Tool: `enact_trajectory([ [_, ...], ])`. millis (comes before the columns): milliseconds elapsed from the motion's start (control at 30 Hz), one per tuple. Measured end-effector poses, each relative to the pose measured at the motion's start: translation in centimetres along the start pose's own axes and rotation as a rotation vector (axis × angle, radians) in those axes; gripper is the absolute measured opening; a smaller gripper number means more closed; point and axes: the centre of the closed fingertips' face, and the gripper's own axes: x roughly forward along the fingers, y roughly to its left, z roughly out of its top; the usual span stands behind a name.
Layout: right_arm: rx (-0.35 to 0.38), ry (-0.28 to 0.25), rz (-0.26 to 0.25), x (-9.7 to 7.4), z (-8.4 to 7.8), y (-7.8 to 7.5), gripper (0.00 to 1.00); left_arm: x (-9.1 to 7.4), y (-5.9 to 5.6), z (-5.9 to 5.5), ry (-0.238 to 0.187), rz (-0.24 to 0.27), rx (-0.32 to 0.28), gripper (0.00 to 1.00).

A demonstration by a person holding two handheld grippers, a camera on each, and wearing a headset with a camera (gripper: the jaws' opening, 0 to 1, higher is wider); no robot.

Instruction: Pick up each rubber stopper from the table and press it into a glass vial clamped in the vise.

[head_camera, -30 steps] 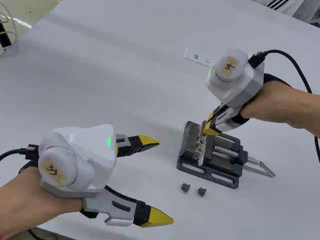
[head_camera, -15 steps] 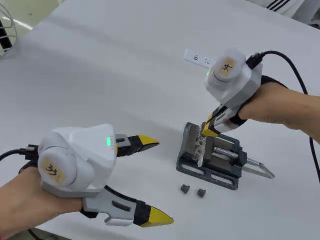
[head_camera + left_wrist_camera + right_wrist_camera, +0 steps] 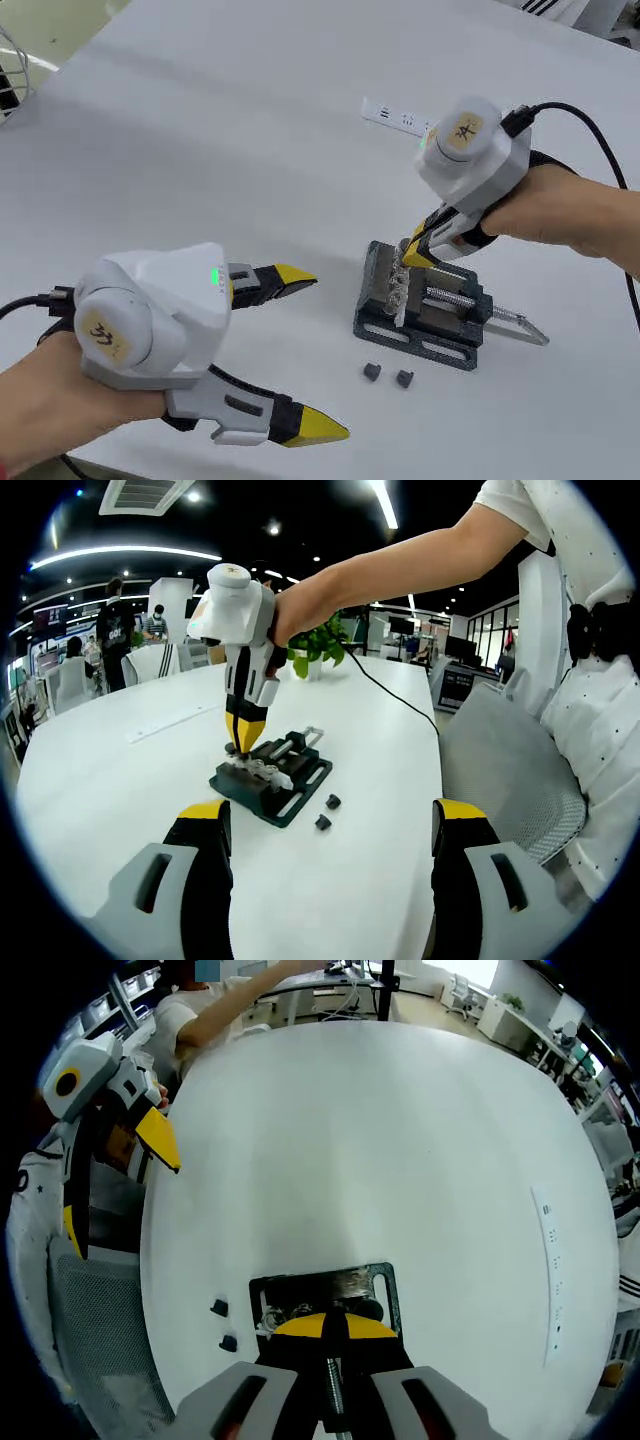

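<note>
Holding left gripper (image 3: 310,352) spread wide above the surface (image 3: 200,150), well apart from the vise (image 3: 440,320). Holding right gripper (image 3: 412,258) pressed together, tips down at the glass vials (image 3: 397,290) clamped there. Cannot tell if pinching anything. Seeing two rubber stoppers (image 3: 371,372) on the surface near the vise.

A big white table (image 3: 200,150) is seen. A dark vise (image 3: 420,325) is set on it nr the front edge. Just beside the vise, one stopper (image 3: 371,372) & the other stopper (image 3: 404,378) are laid, not touching. A white power strip (image 3: 398,117) is laid farther back.
</note>
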Motion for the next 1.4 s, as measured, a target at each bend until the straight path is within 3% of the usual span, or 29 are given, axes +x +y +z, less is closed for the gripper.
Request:
enact_trajectory([
  [733,0.043,-0.092,-0.032,-0.4,-0.3,-0.2,0.01,-0.2,-0.6,0.2,0.021,-0.007,0.01,0.81],
  [1400,0.078,-0.187,-0.083,-3.1,-1.3,0.6,0.09,-0.1,-0.6,0.0,0.04,-0.032,0.028,0.8],
])
